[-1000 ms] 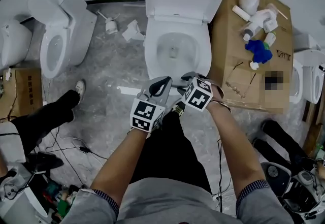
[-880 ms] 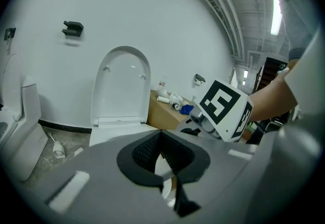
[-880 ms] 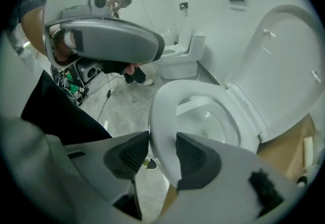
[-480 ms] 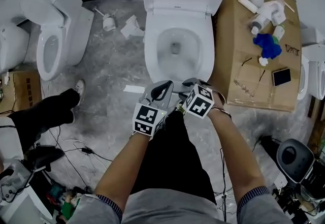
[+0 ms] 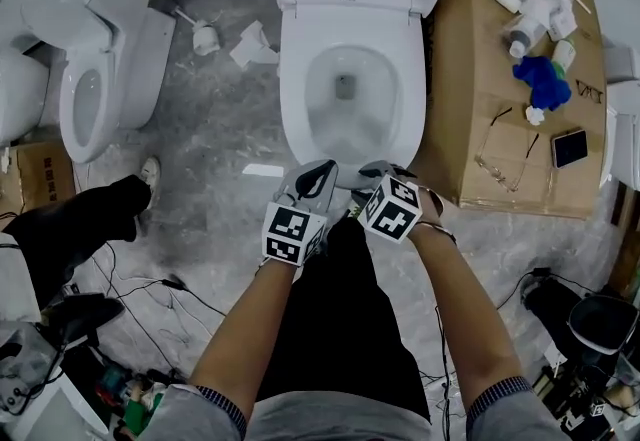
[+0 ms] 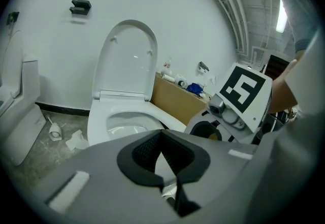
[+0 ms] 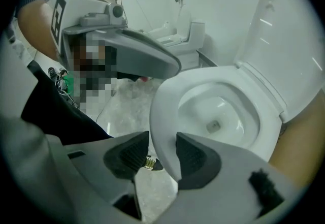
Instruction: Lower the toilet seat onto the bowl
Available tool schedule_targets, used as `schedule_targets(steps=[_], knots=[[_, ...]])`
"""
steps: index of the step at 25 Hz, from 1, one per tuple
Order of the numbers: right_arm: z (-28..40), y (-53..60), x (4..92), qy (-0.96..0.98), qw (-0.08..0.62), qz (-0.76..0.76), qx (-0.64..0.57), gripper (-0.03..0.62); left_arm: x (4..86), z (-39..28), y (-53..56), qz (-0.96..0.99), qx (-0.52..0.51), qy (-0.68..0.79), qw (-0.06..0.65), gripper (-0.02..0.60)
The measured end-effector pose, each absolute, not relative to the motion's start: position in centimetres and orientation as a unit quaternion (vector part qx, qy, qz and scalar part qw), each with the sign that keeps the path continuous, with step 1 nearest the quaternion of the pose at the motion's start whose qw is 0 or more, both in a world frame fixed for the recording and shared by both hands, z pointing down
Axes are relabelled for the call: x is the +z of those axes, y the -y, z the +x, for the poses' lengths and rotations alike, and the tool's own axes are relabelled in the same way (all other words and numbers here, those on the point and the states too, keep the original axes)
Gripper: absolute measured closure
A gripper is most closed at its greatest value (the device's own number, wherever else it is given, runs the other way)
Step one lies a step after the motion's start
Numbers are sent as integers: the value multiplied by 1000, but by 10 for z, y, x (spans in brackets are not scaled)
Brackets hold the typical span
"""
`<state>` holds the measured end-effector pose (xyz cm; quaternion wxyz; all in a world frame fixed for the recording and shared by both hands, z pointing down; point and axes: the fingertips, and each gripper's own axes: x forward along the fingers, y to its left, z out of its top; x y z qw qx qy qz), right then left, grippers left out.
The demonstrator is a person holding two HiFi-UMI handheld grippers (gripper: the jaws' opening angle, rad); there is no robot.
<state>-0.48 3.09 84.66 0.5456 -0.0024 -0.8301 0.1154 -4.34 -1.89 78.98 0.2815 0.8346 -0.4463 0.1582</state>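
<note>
Head view: left hand-held gripper (image 5: pixel 323 172) clenched, right hand-held gripper (image 5: pixel 373 172) released, forearms (image 5: pixel 247 329) forward.

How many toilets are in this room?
4: the centre toilet ahead, the left toilet, a cut-off toilet at the left edge, and another at the right edge. More may be hidden.

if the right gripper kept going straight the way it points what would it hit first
Probably the toilet rim, straight ahead between the right gripper's open jaws; depth is unclear.
</note>
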Motion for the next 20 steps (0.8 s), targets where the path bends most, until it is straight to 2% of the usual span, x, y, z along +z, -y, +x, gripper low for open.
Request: schedule_targets(steps=[20], knots=[[-3, -45, 926, 824, 544, 28, 155, 411, 889, -35, -7, 830, 202, 417, 312, 574]])
